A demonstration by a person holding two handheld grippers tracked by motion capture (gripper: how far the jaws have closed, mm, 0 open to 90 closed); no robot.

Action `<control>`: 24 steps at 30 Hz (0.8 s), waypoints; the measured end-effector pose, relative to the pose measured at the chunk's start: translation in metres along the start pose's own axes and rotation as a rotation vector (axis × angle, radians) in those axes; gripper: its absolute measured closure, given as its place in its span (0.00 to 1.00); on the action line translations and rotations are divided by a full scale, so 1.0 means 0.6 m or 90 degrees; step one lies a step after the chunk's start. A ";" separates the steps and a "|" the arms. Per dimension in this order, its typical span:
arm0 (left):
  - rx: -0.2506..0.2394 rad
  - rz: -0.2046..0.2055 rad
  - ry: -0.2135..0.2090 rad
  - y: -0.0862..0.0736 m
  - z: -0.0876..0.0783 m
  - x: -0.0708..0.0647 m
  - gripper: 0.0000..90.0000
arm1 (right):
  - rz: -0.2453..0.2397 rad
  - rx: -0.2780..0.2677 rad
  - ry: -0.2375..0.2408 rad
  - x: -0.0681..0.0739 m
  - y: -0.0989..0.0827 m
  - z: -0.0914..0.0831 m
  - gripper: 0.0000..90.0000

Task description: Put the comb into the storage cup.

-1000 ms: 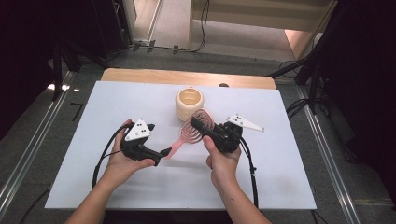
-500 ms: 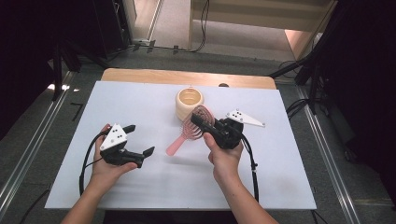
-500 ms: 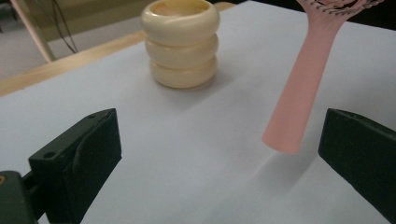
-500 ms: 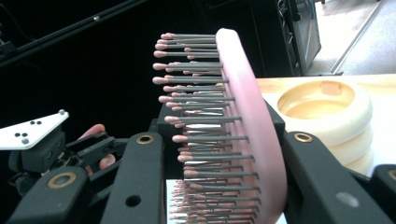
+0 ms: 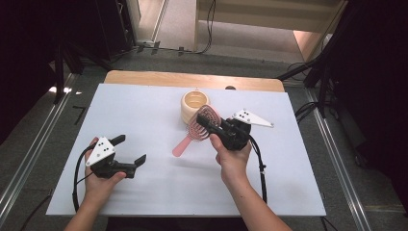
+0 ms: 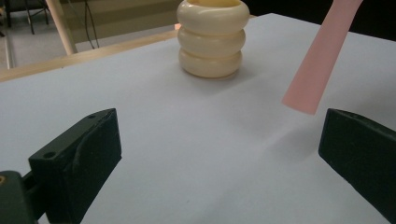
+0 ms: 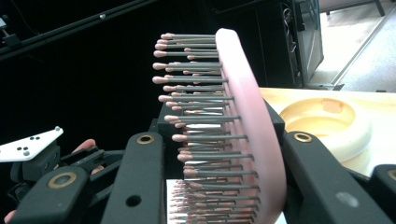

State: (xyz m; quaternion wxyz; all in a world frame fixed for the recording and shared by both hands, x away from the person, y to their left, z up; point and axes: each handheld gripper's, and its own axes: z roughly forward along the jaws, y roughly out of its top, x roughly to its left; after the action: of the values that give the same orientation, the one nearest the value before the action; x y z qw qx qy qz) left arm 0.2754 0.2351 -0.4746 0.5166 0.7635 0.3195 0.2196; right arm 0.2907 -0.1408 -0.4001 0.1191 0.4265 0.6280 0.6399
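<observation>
A pink hairbrush (image 5: 197, 131) hangs over the middle of the white board, its head up by the cup and its handle (image 6: 322, 51) pointing down toward the left. My right gripper (image 5: 208, 125) is shut on the brush head (image 7: 243, 135), bristles facing one jaw. Just behind it stands a cream ribbed cup (image 5: 195, 106) (image 6: 212, 37) (image 7: 327, 123), upright. My left gripper (image 5: 131, 150) rests low at the board's left front, jaws open and nothing between them (image 6: 215, 163), well apart from the brush.
The white board (image 5: 144, 101) lies on a wooden table (image 5: 144, 77) whose far edge shows behind it. Metal rails (image 5: 29, 163) run along both sides, and cables trail from each gripper. Dark stands and floor lie beyond the table.
My left gripper let go of the brush handle and drew back to the left and down toward the front. The right gripper kept still with the brush in it.
</observation>
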 end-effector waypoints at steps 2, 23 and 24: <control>0.000 -0.002 0.005 -0.004 -0.004 0.002 0.00 | -0.001 0.000 0.001 -0.001 0.001 0.000 0.69; -0.033 -0.041 0.021 -0.044 -0.046 0.015 0.00 | -0.033 -0.005 0.003 -0.007 0.029 0.000 0.69; -0.033 -0.041 0.021 -0.044 -0.046 0.015 0.00 | -0.034 -0.006 0.004 -0.007 0.031 0.000 0.69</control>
State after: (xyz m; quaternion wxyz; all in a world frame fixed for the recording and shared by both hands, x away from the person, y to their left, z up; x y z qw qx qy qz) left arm 0.2562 0.2662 -0.4886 0.5375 0.7357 0.3463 0.2235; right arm 0.3002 -0.1472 -0.3851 0.1361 0.4070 0.6365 0.6409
